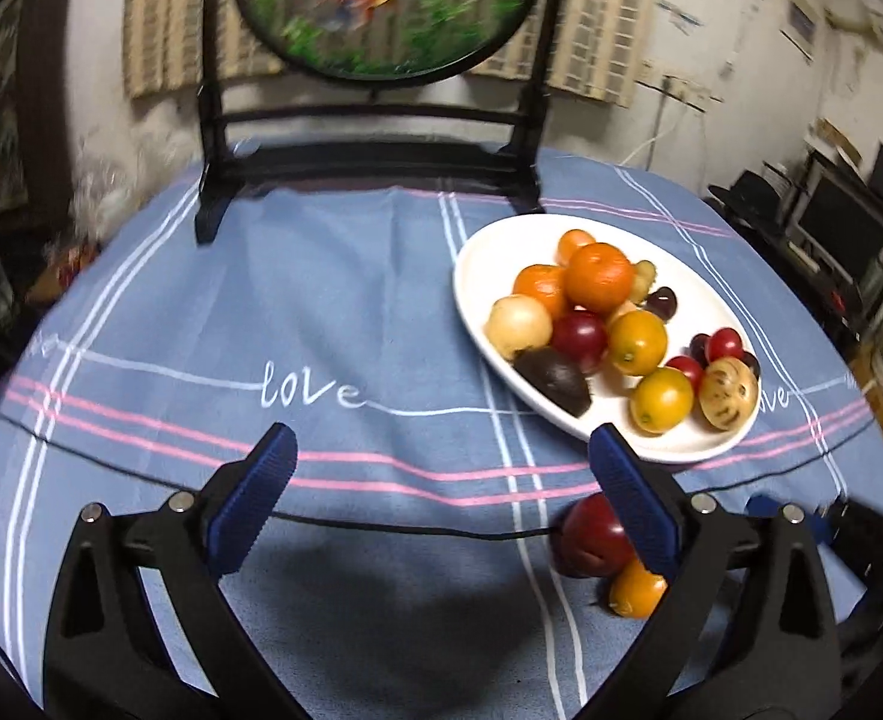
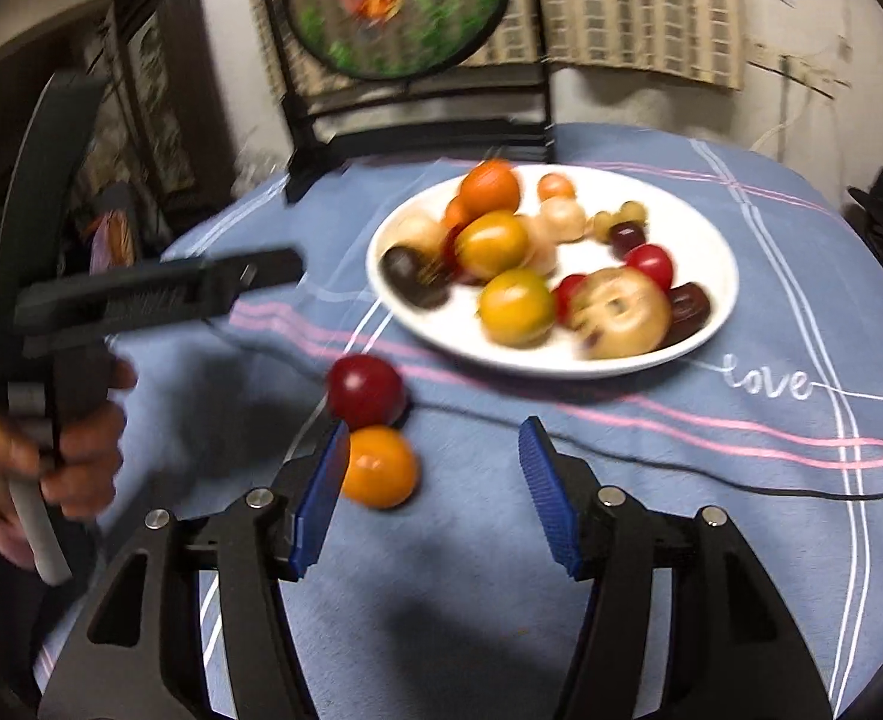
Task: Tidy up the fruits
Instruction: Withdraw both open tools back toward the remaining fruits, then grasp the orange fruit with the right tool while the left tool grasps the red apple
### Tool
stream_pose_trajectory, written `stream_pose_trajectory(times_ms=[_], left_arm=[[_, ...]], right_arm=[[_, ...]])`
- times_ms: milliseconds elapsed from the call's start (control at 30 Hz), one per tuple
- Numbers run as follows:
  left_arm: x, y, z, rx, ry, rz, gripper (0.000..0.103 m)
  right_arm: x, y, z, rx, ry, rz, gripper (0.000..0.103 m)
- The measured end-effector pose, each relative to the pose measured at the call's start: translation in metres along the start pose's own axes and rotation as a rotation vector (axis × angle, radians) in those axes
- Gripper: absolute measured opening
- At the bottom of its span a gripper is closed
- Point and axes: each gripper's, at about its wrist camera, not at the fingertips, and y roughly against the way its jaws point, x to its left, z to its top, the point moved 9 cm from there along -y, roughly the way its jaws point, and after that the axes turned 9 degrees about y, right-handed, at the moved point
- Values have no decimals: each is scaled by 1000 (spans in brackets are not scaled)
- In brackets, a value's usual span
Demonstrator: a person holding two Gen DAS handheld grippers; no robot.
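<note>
A white oval plate (image 1: 489, 252) (image 2: 705, 228) holds several small fruits: oranges, yellow and red ones, dark ones. A dark red fruit (image 1: 591, 534) (image 2: 364, 390) and a small orange fruit (image 1: 636, 591) (image 2: 378, 467) lie together on the blue cloth in front of the plate. My left gripper (image 1: 441, 474) is open and empty, with both loose fruits just beyond its right finger. My right gripper (image 2: 435, 462) is open and empty, with the orange fruit beside its left finger. The left gripper and the hand holding it show in the right wrist view (image 2: 141, 288).
A blue checked tablecloth (image 1: 321, 312) with "love" lettering covers the round table. A black stand with a round painted screen (image 1: 381, 6) stands at the far edge. A thin black cable (image 2: 741, 480) crosses the cloth. Dark shelves with equipment (image 1: 831, 222) stand to the right.
</note>
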Motion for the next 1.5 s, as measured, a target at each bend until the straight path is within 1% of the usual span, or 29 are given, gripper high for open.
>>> stream_pose_trajectory(times_ms=[100, 200, 267, 433, 667, 767, 800, 867, 900, 1000, 1100, 1167, 1233, 1333, 1367, 1433, 1500], left_arm=[[3, -1, -1, 9, 17, 4, 99], [0, 1, 0, -2, 3, 7, 100], [-2, 2, -1, -6, -11, 7, 99], [-5, 0, -4, 6, -16, -1, 100], [-3, -4, -7, 23, -8, 5, 100], [-3, -5, -7, 23, -5, 9, 100], [-3, -5, -7, 24, -7, 12, 100], [-3, -6, -7, 25, -7, 14, 100], [-2, -6, -7, 25, -8, 15, 100], [-3, -7, -8, 28, -12, 16, 100], [-6, -9, -11, 43, -21, 9, 100], [-9, -10, -15, 49, -42, 5, 100], [-16, -10, -19, 54, -80, -3, 100], [-36, -8, -30, 76, -157, -72, 100], [-42, -7, -33, 77, -180, -86, 100], [-56, -6, -42, 76, -249, -98, 99], [-67, -8, -52, 77, -306, -104, 99]], right_arm=[[13, -11, -7, 37, 53, -1, 59], [24, -18, -11, 63, 89, 12, 60], [28, -22, -12, 68, 109, 4, 60], [29, -33, -11, 83, 98, 4, 60], [35, -45, -9, 111, 120, -8, 59], [34, -46, -11, 116, 124, -18, 55], [33, -46, -11, 118, 124, -21, 49], [32, -47, -12, 127, 120, -27, 43], [31, -48, -13, 135, 117, -32, 41], [28, -45, -15, 134, 108, -30, 40], [17, -37, -16, 128, 66, -34, 40], [3, -28, -15, 111, 20, -63, 40], [-19, -15, -12, 78, -58, -90, 40], [-49, -3, -15, 60, -157, -132, 40], [-54, -1, -17, 60, -171, -143, 40], [-67, 3, -19, 55, -211, -168, 40], [-70, 5, -22, 48, -233, -164, 40]])
